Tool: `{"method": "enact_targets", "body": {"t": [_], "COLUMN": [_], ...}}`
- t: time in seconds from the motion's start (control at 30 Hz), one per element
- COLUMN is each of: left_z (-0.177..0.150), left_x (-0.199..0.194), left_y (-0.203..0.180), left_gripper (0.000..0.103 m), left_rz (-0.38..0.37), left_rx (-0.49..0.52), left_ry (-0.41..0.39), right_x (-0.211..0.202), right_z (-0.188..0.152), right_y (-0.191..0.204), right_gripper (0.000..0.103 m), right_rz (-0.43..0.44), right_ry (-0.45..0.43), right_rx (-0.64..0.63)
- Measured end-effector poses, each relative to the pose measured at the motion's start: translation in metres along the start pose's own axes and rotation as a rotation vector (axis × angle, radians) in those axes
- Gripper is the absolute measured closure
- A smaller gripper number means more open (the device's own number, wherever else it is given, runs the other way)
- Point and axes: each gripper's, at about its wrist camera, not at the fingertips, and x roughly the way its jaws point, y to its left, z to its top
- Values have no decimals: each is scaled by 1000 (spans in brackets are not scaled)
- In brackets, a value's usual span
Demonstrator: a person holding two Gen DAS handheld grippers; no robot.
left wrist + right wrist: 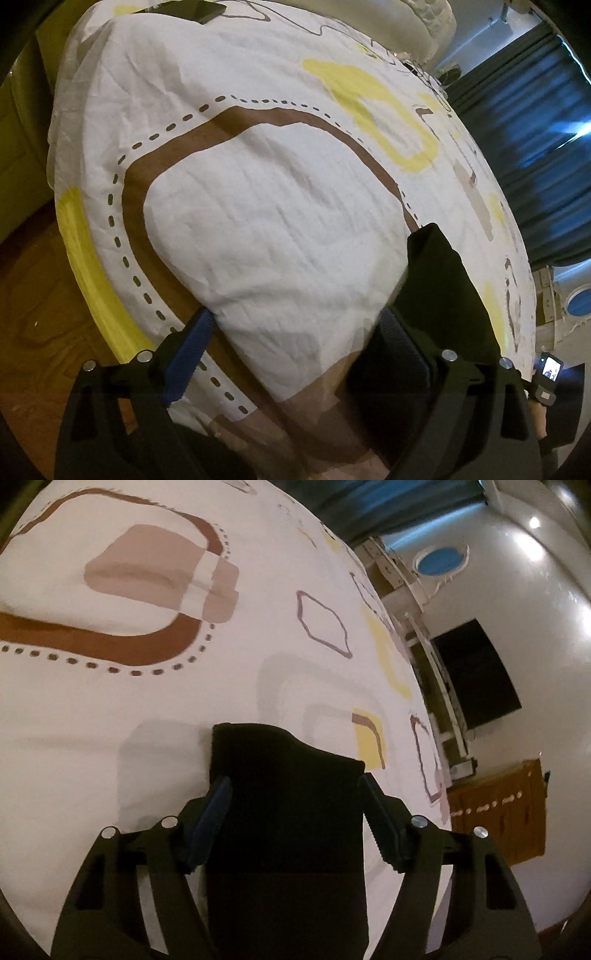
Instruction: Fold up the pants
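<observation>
Pants [288, 812], black and matte, lie as a folded oblong on the bed's crinkled white cover [258, 221], printed with brown bands, dashes and yellow loops. The right claw [295, 808] straddles the fold, its ridged blue pads [212, 816] spread and not pressing the cloth. The left claw [295, 343] gapes wide over bare cover, the pants just beside it.

One pair of black pants [288, 812] is counted on one bed [258, 221]; two claws are seen, left claw [295, 332] and right claw [295, 794].
</observation>
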Motion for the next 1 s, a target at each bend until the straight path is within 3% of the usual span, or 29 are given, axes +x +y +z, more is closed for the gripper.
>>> {"method": "enact_targets", "body": {"t": [0.07, 0.13, 0.17, 0.23, 0.43, 0.6, 0.73, 0.9, 1.0], "left_z": [0, 1, 2, 3, 2, -2, -9, -19, -27], "left_x": [0, 0, 0, 0, -4, -12, -21, -26, -28], "left_y": [-1, 0, 1, 2, 1, -4, -14, -32, -46], "left_gripper": [12, 12, 12, 12, 12, 12, 12, 12, 12], "left_rz": [-1, -10, -17, -26, -27, -34, -51, -67, -74], "left_rx": [3, 1, -5, -15, -34, -14, 12, 45, 76], "left_ry": [1, 6, 9, 13, 10, 2, -7, -5, 2], "right_x": [7, 9, 9, 7, -18, -41, -47, -26, -10], "right_z": [-2, -5, -7, -10, -40, -111, -191, -286, -303], "right_y": [-8, -16, -19, -30, -106, -202, -284, -333, -324], "right_gripper": [59, 66, 78, 88, 95, 99, 99, 100, 95], "right_rz": [61, 109, 136, 182, 352, 460, 487, 478, 514], "right_ry": [40, 56, 57, 50, -75, -202, -271, -216, -154], "right_rx": [28, 46, 41, 62, 264, 479, 659, 809, 802]}}
